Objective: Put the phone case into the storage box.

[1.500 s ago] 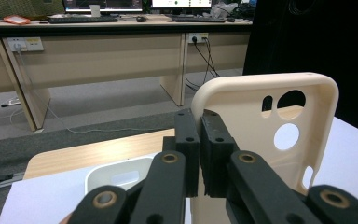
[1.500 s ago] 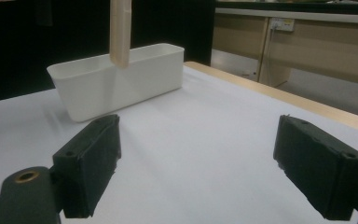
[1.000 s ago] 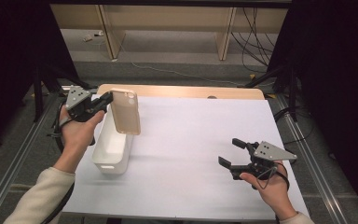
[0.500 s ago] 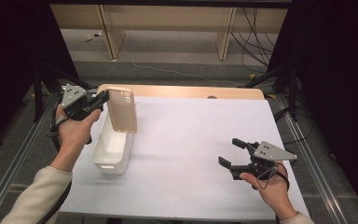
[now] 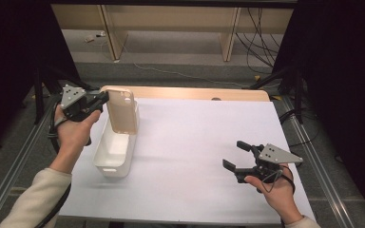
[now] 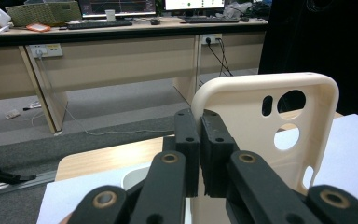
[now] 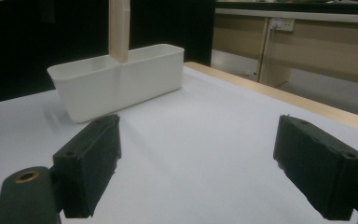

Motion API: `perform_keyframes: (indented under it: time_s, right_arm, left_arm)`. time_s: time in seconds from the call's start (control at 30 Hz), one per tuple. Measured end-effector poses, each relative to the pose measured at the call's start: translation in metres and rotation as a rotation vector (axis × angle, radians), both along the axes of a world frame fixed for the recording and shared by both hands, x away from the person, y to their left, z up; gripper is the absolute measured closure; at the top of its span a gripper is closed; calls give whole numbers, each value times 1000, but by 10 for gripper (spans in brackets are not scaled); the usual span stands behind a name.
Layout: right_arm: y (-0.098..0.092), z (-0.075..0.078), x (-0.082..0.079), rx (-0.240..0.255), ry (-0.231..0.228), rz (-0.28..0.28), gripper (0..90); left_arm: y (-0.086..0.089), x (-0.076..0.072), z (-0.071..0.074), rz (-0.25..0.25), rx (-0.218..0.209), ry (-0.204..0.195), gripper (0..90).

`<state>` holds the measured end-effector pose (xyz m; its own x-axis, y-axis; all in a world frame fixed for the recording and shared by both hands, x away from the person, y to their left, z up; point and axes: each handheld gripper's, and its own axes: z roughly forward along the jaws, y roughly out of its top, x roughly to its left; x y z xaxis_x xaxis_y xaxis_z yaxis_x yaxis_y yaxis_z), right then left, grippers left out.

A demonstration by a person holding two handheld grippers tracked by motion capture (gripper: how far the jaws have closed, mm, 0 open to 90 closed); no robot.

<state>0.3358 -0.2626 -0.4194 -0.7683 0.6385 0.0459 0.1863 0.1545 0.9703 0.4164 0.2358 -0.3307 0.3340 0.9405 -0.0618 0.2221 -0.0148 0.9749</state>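
1. Starting at the left of the high view, the left gripper has its jaws closed tight on the edge of a beige phone case. In the left gripper view the two black pads press on the case rim from both sides, so the grip looks firm.

2. The phone case stands upright in the air, with its lower end at the far end of a white bin. In the right gripper view the lower end of the case meets the top line of the bin wall, but I cannot tell if it touches the rim or is a little above it.

3. The bin lies on the white table cover, at the centre left of the high view, with its long side running away from the person. Its inside seems empty, as far as the pictures show.

4. At the lower right of the high view, the right gripper is near the table with its jaws wide apart and nothing between them. It is well apart from the bin.

5. My judgement of progress: the case is already picked up and carried to the bin. What is left is to lower it inside and to let it go.
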Motion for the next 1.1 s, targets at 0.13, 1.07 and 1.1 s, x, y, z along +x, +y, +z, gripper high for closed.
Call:
perform_keyframes:
  time_s: [0.13, 1.07, 1.1]
  right_arm:
    - [0, 0, 0, 2, 8, 6, 162]
    - [0, 0, 0, 8, 7, 11, 162]
    - [0, 0, 0, 8, 7, 10, 162]
  left_arm:
    - [2, 1, 0, 2, 4, -3, 866]
    - [10, 8, 1, 27, 13, -10, 866]
    - [10, 8, 1, 28, 14, -11, 866]
